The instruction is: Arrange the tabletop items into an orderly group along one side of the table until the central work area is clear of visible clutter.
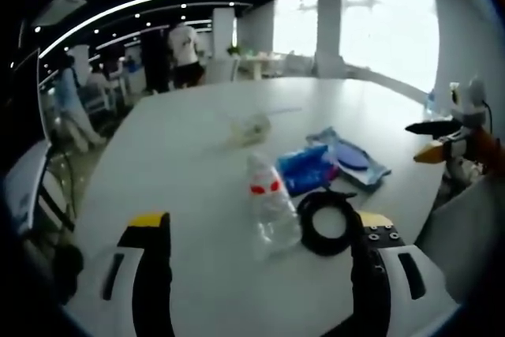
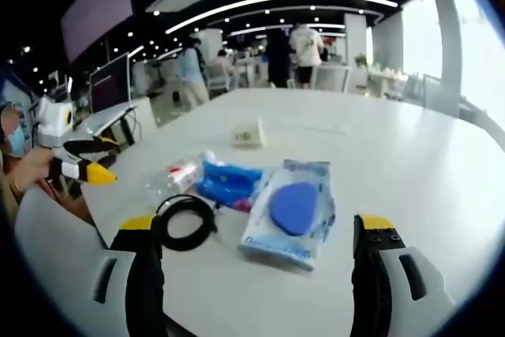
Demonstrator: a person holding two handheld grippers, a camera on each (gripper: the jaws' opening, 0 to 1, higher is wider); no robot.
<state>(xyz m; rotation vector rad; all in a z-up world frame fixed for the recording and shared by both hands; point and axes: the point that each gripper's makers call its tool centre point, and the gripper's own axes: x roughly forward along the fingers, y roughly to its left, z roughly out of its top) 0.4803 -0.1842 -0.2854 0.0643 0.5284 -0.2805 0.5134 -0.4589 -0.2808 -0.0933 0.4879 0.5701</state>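
Lying nearest the left hand-held gripper (image 1: 260,274), whose jaws stand spread with nothing between them, are a clear plastic bottle (image 1: 271,204) on its side and a black coiled cable (image 1: 329,222) touching it, mid-worktop (image 1: 181,140). Beside them lie a blue packet (image 1: 306,168) and a clear pouch (image 2: 293,212) holding a blue pad. The right hand-held gripper (image 2: 260,270) also gapes empty. The bottle looks light and prone to roll; grasp across its middle.

We see a white table (image 2: 410,155), a black ring (image 2: 185,222), a clear bottle (image 1: 272,207) with red label marks, a bright blue pack (image 2: 229,181), and a pale pouch (image 2: 292,219) with a blue oval at frame centre.
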